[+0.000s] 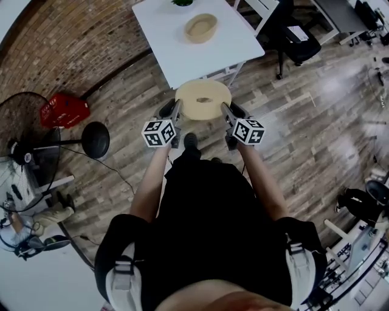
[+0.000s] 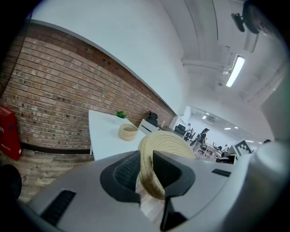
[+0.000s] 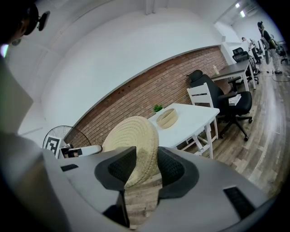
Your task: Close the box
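1. Woven straw made up the round lid (image 1: 203, 99), which hung in the air over the wooden floor (image 1: 292, 127), at 12 o'clock from the person in the head view
2. The left gripper (image 1: 177, 111) was clamped on the lid's rim at its 9 o'clock side; in the left gripper view both dark pads pressed the straw edge from either side
3. The right gripper (image 1: 226, 111) was clamped on the rim at the lid's 3 o'clock side; in the right gripper view its pads likewise pinched the edge, with the lid's coiled face rising above the jaws
4. The lid lay roughly flat between the two grippers, with a small opening at its centre, and it touched nothing else
5. The straw box (image 1: 201, 28), an open oval basket, stood on the white table (image 1: 170, 36) farther off at 12 o'clock, well apart from the lid
6. A small green plant (image 1: 182, 2) sat just beyond the box at its 11 o'clock, by the table's far edge
7. A red crate (image 1: 64, 110) stood on the floor at the lid's 9 o'clock, near the brick wall, and a fan (image 1: 24, 130) was at about 8 o'clock
8. A black office chair (image 1: 298, 39) stood at the table's 3 o'clock
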A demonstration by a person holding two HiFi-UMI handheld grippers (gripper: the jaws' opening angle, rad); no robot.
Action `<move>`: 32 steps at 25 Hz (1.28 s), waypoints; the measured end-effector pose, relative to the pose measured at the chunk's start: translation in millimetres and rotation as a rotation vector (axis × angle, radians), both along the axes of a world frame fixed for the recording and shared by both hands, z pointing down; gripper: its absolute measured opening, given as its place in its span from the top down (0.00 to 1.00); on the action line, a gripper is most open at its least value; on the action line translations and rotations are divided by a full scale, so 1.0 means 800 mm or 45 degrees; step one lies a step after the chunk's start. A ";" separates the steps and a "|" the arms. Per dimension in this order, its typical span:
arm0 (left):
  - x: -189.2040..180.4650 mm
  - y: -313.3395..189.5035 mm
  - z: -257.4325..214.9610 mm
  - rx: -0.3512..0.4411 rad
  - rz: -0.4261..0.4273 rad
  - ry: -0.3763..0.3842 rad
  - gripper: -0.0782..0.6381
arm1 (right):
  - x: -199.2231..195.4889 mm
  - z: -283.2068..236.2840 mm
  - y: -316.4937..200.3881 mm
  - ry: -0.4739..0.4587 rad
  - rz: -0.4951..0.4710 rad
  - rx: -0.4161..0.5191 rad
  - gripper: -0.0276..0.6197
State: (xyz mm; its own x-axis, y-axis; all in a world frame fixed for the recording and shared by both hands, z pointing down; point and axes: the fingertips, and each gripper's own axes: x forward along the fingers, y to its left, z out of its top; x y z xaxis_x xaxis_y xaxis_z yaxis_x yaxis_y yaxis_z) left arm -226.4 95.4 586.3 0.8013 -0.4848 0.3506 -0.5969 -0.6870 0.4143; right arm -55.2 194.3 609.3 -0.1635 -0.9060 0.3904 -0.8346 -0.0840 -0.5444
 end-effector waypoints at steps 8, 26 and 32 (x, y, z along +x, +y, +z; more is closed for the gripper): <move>0.005 -0.070 0.000 0.004 0.057 0.009 0.76 | -0.002 0.004 -0.062 -0.006 0.054 -0.008 0.75; 0.002 -0.151 0.007 0.011 0.147 -0.006 0.77 | -0.019 0.013 -0.133 -0.046 0.096 0.012 0.64; 0.018 -0.160 0.012 0.005 0.128 -0.022 0.77 | -0.004 0.023 -0.140 -0.078 0.087 -0.005 0.64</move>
